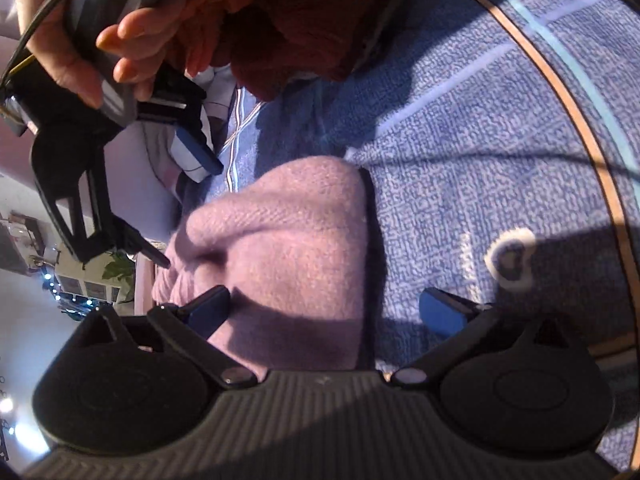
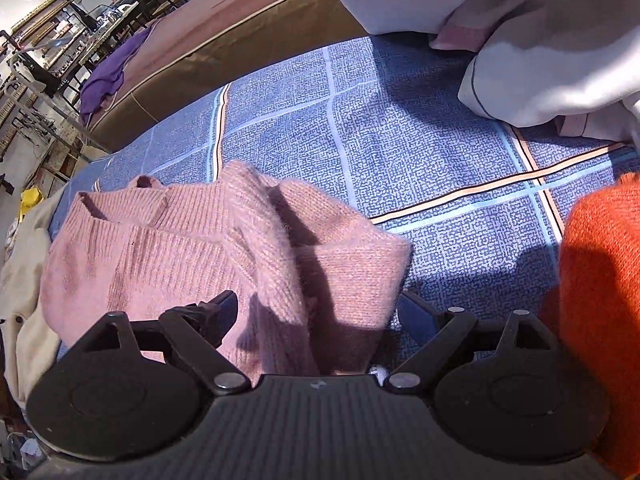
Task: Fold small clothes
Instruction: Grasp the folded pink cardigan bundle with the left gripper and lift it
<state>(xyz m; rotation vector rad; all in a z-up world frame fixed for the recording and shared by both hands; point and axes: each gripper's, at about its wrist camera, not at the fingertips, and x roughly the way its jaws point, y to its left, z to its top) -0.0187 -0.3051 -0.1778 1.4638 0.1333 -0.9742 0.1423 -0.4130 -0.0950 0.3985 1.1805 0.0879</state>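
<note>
A small pink knit sweater [image 2: 192, 256] lies partly folded on a blue patterned bedspread [image 2: 420, 152]. My right gripper [image 2: 320, 316] is open, its two blue-padded fingers spread on either side of the sweater's near folded edge. In the left wrist view the same sweater [image 1: 288, 240] fills the middle. My left gripper [image 1: 326, 312] is open, with its left pad [image 1: 208, 312] on the knit and its right pad [image 1: 440, 312] over the bedspread [image 1: 480, 160]. The right gripper [image 1: 180, 200] shows at the upper left of that view, held by a hand [image 1: 80, 52], jaws spread.
An orange knit garment [image 2: 600, 280] lies at the right. White and pink pillows [image 2: 540, 72] sit at the back right. A cream cloth [image 2: 24, 272] lies at the left edge. A brown mattress [image 2: 224, 36] with a purple cloth [image 2: 108, 72] lies beyond the bedspread.
</note>
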